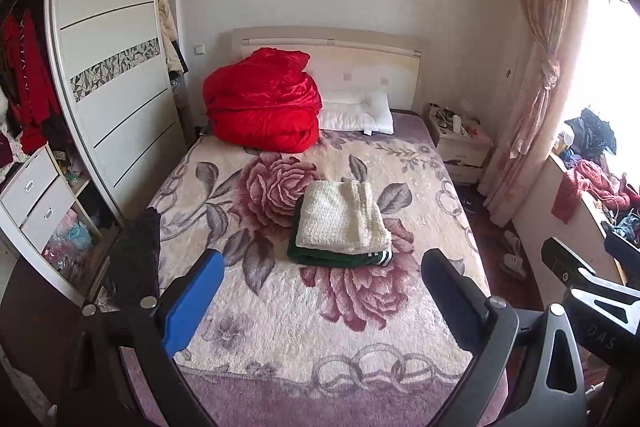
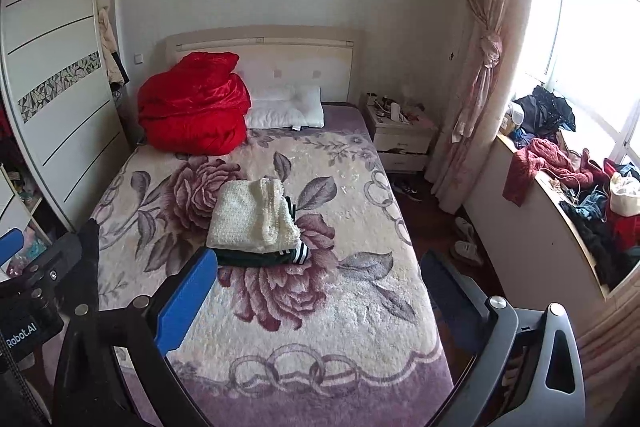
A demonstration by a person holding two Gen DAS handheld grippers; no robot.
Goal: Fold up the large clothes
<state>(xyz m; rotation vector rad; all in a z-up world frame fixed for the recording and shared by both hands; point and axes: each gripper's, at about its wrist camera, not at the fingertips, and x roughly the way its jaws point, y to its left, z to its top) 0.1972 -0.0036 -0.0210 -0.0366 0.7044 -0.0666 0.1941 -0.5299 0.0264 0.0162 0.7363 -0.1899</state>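
Note:
A folded cream knit garment (image 1: 344, 223) lies on top of a folded dark green garment (image 1: 320, 255) with striped cuffs, in the middle of the bed (image 1: 280, 327). The stack also shows in the right wrist view, cream garment (image 2: 252, 217) over green garment (image 2: 260, 257). My left gripper (image 1: 320, 267) is open and empty, held above the foot of the bed, short of the stack. My right gripper (image 2: 320, 267) is open and empty, beside the left one. A black garment (image 1: 140, 255) hangs at the bed's left edge.
A red quilt (image 1: 260, 103) and a white pillow (image 1: 356, 115) lie at the headboard. A wardrobe (image 1: 112, 67) stands left, a nightstand (image 2: 400, 135) right of the bed. A windowsill (image 2: 560, 195) carries piled clothes. Slippers (image 2: 466, 247) lie on the floor.

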